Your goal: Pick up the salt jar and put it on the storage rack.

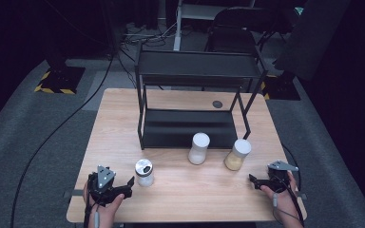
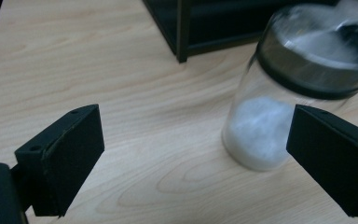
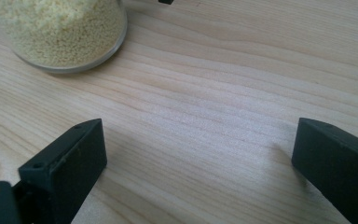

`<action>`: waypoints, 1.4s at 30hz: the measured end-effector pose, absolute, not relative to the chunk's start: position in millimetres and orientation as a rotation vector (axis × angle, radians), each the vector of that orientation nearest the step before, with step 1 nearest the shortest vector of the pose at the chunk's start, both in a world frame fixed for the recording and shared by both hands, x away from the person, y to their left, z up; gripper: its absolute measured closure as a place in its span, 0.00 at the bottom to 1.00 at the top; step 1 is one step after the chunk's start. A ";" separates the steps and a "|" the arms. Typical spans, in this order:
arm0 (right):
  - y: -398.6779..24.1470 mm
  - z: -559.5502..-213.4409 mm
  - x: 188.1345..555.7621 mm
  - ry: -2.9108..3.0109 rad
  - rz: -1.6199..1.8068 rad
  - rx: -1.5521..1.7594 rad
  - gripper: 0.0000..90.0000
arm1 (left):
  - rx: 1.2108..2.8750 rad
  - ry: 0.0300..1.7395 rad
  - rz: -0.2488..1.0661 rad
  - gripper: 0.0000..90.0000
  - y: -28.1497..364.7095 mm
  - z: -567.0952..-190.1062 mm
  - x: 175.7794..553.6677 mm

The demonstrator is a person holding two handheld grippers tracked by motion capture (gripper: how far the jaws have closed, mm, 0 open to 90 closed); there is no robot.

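Three jars stand on the wooden table (image 1: 123, 118). A small glass jar with a metal lid (image 1: 144, 172) holds white powder and stands at the front left. In the left gripper view that small jar (image 2: 265, 126) is close ahead to the right, outside the gap of my left gripper (image 2: 196, 154), which is open. My left gripper (image 1: 127, 186) rests just left of it. A white jar (image 1: 198, 148) stands mid-table. A jar of yellow grains (image 1: 237, 154), seen again as the grain jar (image 3: 60, 32), stands right of it. My right gripper (image 1: 255, 181) is open with bare wood between its jaws, as the right gripper (image 3: 196, 163) shows.
A black two-tier metal shelf rack (image 1: 195, 95) stands on the far half of the table, both tiers bare. A small dark disc (image 1: 217, 104) lies behind it. Beyond the table, cables and dark equipment lie on a grey floor (image 1: 38, 123).
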State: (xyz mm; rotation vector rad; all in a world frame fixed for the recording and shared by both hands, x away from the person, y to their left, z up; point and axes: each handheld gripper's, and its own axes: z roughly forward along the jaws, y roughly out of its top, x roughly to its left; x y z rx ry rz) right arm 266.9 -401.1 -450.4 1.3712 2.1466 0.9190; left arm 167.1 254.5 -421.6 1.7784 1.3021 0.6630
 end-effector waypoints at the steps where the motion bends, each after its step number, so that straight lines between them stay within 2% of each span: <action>1: -401.1 -450.4 266.9 2.147 0.919 1.371 0.03 | 1.761 1.294 0.664 0.04 255.0 -421.7 165.3; 12: -401.1 -450.5 266.8 2.147 0.919 1.371 0.03 | 1.648 1.205 0.689 0.04 256.4 -422.2 155.2; 32: -400.8 -450.5 266.8 2.146 0.918 1.372 0.03 | 1.663 1.121 0.668 0.04 222.2 -407.7 172.4; 42: -400.9 -450.5 266.9 2.146 0.918 1.371 0.03 | 1.686 1.161 0.650 0.04 210.7 -421.8 183.3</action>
